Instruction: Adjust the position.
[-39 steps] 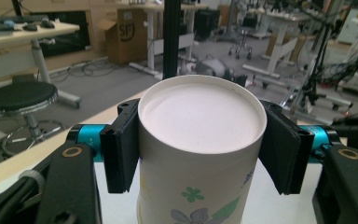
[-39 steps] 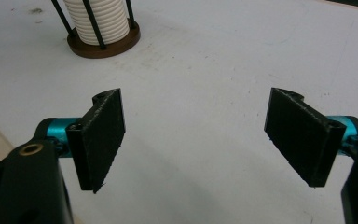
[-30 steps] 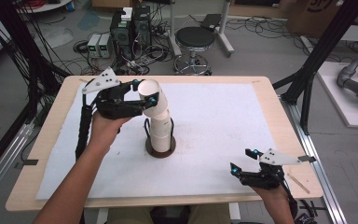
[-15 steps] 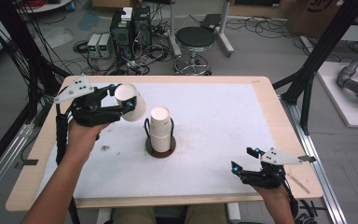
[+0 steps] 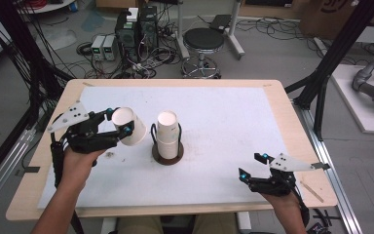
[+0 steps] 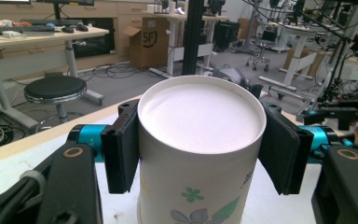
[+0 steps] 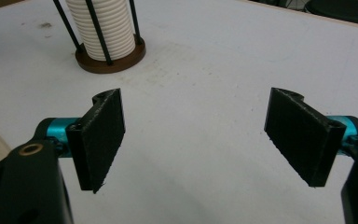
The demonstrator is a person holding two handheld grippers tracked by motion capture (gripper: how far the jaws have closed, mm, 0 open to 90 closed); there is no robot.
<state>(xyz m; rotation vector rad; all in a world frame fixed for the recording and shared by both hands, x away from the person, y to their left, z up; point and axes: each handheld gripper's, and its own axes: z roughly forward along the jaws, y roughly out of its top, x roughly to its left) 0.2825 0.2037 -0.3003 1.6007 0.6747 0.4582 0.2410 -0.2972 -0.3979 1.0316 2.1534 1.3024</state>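
White sheeting covers the wooden desk (image 5: 282, 92), with a workshop floor of cables and a stool (image 5: 203, 41) at the frame's top. Left of centre, the left tongs (image 5: 118, 122) clamp a smooth paper cup (image 5: 128, 126) printed with flowers; the cup lies tipped, its long axis roughly level, flat base toward the camera. Just beside it at centre, a ribbed stack of cups (image 5: 167, 131) stands upright on a round brown base (image 5: 167, 154) caged by thin black rods. Lower right, well apart, the right tongs (image 5: 252, 165) gape wide, holding nothing.
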